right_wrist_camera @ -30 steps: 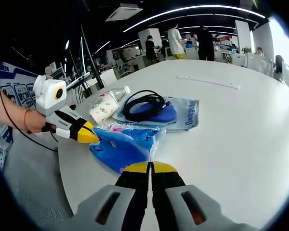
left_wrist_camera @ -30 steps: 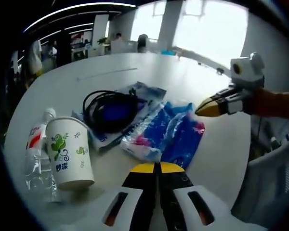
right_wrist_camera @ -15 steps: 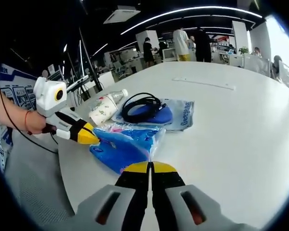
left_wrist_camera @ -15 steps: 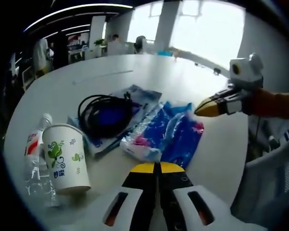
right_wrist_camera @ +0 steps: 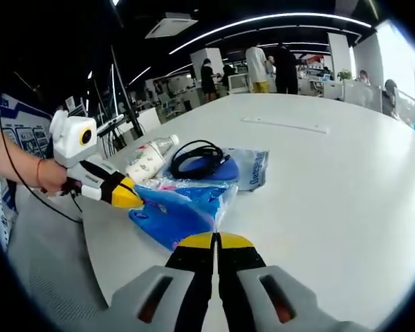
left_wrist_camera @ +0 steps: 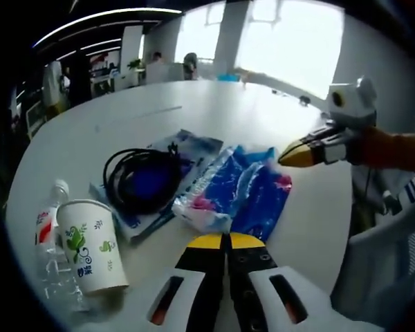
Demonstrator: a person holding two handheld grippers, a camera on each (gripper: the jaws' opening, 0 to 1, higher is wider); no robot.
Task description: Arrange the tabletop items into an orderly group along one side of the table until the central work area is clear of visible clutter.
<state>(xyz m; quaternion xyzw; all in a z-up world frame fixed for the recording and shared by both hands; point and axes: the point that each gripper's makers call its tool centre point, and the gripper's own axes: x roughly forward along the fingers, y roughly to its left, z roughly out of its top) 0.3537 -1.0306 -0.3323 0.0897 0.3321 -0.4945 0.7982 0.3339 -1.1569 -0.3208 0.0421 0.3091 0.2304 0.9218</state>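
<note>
A group lies on the white round table (left_wrist_camera: 124, 117): a clear water bottle (left_wrist_camera: 47, 243), a paper cup with green print (left_wrist_camera: 90, 245), a black cable coil (left_wrist_camera: 140, 176) on a flat blue-printed bag (left_wrist_camera: 194, 149), and a blue plastic packet (left_wrist_camera: 243, 194). My left gripper (left_wrist_camera: 227, 239) is shut and empty, just short of the packet. My right gripper (left_wrist_camera: 299, 154) hovers shut beyond the packet's far corner. In the right gripper view, the right gripper (right_wrist_camera: 216, 239) is shut near the packet (right_wrist_camera: 176, 211), with the left gripper (right_wrist_camera: 124, 196) at the packet's left edge, the cable (right_wrist_camera: 200, 155) and bottle (right_wrist_camera: 149, 158) behind.
A thin pale strip (right_wrist_camera: 283, 124) lies further out on the table. Wide bare tabletop (right_wrist_camera: 332, 194) stretches to the right of the group. A grey mesh chair (left_wrist_camera: 394, 270) stands by the table edge. People and desks are far behind.
Both views have drifted a little with the hands. The things on the table lie where they were, and both grippers stay shut.
</note>
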